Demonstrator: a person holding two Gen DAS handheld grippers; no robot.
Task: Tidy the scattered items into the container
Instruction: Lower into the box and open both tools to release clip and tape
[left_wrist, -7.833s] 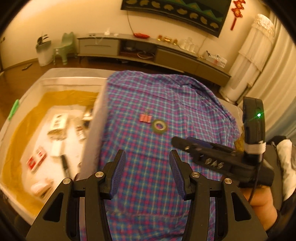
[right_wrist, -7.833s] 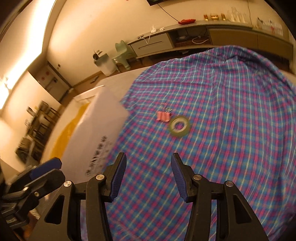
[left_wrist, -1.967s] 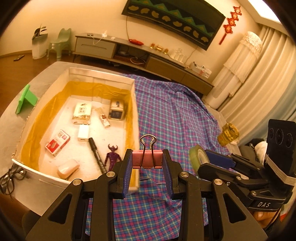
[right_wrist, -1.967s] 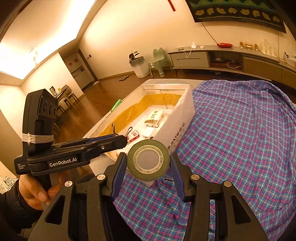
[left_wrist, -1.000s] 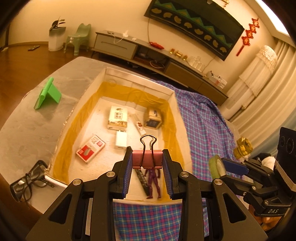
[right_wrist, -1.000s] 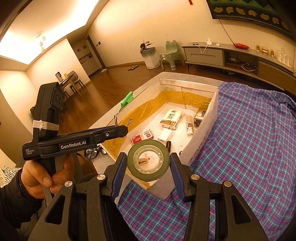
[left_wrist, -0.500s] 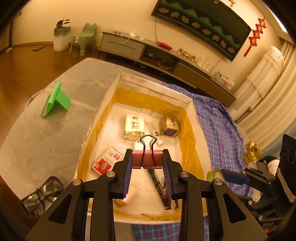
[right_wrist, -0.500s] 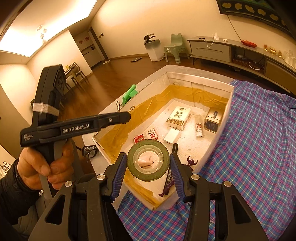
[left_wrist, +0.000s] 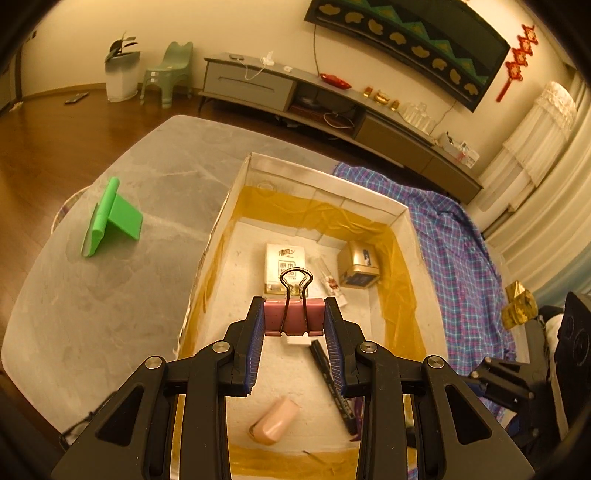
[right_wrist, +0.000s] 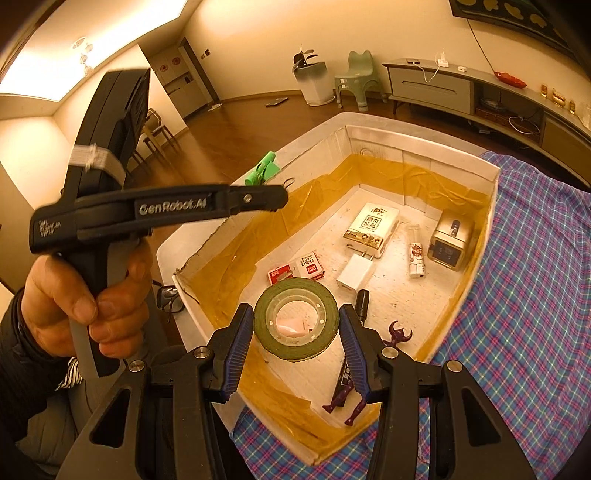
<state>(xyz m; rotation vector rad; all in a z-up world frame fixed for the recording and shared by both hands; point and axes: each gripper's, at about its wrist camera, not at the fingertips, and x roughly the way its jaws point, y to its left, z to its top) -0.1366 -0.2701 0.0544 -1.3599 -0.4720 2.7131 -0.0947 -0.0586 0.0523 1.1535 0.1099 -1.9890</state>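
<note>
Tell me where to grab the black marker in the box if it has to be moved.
Grip the black marker across the middle of its barrel, coming from above. It lies flat on the box floor, long and thin, so fingers should close across its width. The purple figurine lies close beside it in the right wrist view, so stay clear of that side.

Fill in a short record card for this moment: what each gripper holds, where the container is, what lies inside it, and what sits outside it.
left gripper: shut on pink binder clip, above the box
right gripper: shut on green tape roll, above the box
container: white box with yellow lining, open top
inside the box: white carton, gold box, red packet, white charger, black marker, purple figure, pink eraser
outside the box: green stand on grey table; plaid cloth
</note>
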